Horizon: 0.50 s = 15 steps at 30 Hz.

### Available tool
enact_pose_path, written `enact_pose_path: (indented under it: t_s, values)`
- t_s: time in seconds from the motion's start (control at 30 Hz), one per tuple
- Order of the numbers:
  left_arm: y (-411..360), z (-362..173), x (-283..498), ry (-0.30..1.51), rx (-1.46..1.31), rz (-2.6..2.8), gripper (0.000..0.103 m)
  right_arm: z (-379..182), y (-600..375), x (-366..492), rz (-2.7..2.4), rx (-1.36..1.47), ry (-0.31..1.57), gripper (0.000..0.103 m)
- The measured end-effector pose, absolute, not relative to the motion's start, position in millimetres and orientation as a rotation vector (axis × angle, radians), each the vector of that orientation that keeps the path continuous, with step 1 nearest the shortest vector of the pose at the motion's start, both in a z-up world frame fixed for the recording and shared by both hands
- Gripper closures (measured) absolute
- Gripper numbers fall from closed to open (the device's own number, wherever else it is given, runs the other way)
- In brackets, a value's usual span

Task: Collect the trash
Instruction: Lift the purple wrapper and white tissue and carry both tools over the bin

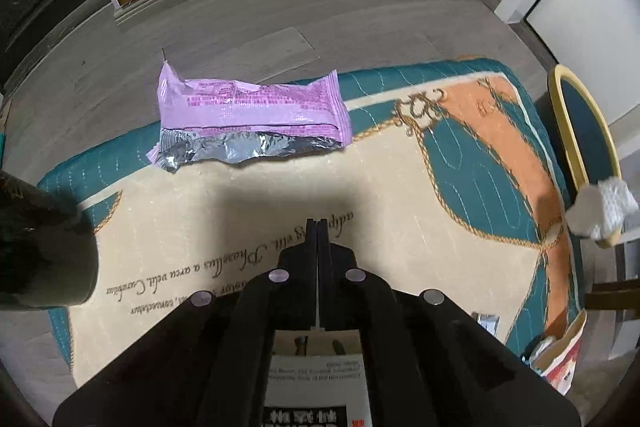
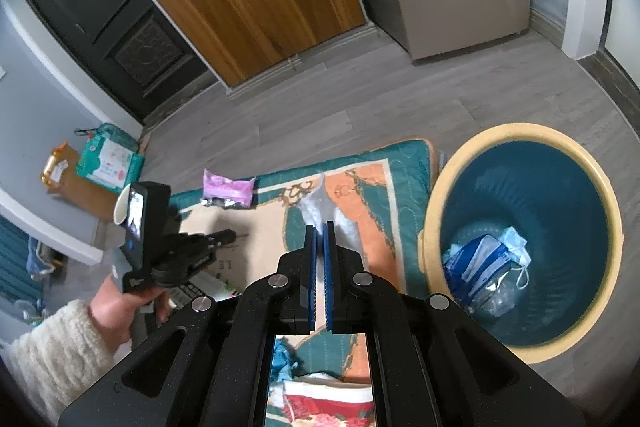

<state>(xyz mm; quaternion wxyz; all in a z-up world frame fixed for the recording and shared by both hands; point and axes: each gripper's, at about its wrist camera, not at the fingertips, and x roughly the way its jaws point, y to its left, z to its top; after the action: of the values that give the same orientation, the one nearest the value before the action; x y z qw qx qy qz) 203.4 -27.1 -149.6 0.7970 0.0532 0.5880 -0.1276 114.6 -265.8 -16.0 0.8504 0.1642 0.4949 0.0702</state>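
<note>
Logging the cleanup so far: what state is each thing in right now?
Left gripper: shut, empty.
Right gripper: shut on a white tissue.
Purple wrapper: torn open, lying at the rug's edge.
Bin: upright, open, some trash inside.
Rug: flat on the floor.

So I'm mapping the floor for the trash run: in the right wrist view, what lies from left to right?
Green wipes pack → left gripper in the person's hand → purple wrapper → right gripper → bin with trash inside.
</note>
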Motion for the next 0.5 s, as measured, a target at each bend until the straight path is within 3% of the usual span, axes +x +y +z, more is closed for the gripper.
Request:
enact_pose_path:
  t_s: [0.17, 0.2, 0.3, 0.5]
  values:
    - [-27.6, -124.8, 201.5, 1.183, 0.122, -0.292, 0.102, -14.7, -270.5, 111.7, 0.15, 0.379, 1.037, 0.099]
    - [-26.1, -120.6, 205.7, 1.161, 0.132, -0.277, 0.094, -14.1, -270.2, 112.7, 0.153, 0.379, 1.036, 0.099]
    - [-19.4, -112.6, 222.3, 1.105, 0.148, -0.209, 0.039, -16.0, -267.8, 115.6, 0.157, 0.372, 1.04, 0.099]
    - [-31.9, -121.8, 250.2, 1.089, 0.199, -0.225, 0.027, -23.7, -272.1, 116.8, 0.149, 0.361, 1.065, 0.099]
